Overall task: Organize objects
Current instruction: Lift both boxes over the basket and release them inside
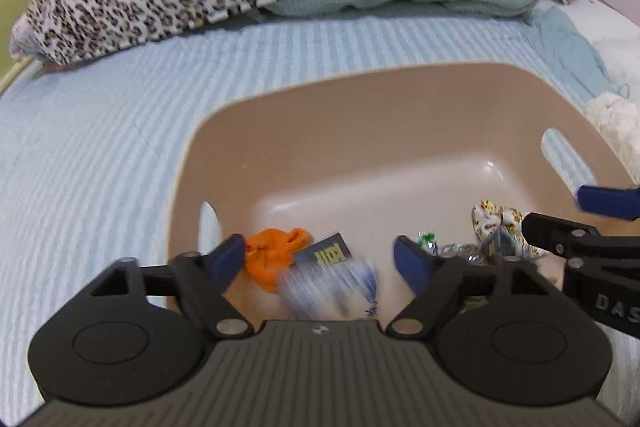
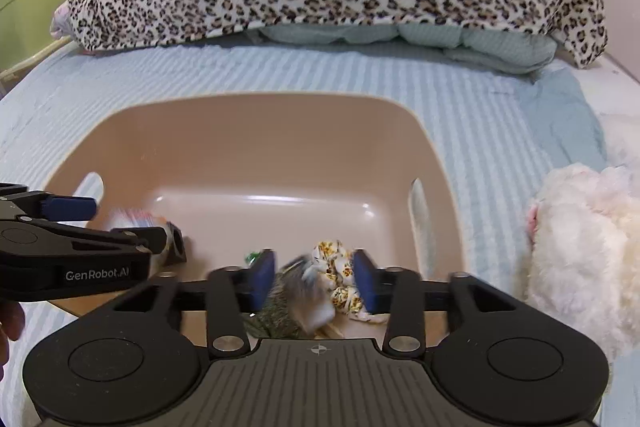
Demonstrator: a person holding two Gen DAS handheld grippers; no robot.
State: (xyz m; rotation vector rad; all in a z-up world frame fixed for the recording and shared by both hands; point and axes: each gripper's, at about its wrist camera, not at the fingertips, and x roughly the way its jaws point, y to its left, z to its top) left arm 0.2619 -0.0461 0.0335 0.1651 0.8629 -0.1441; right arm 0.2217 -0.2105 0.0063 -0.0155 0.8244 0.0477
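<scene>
Both claws hung spread over my beige basin [image 2: 256, 115]: left gripper [image 1: 320, 259] above a blurred blue packet [image 1: 332, 279], right gripper [image 2: 314, 275] above a floral cloth [image 2: 340, 267]; only its view showed the white plush [image 2: 580, 247]

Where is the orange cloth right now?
In the left wrist view, the orange cloth lies inside the bin, lower left, beside the blue packet.

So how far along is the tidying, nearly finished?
Partly, it seems. The tan basin already holds an orange cloth, a dark box and a floral cloth. Both grippers hover over it with jaws open; blurred items between them look just dropped. A white plush toy is outside it, on the bed.
</scene>
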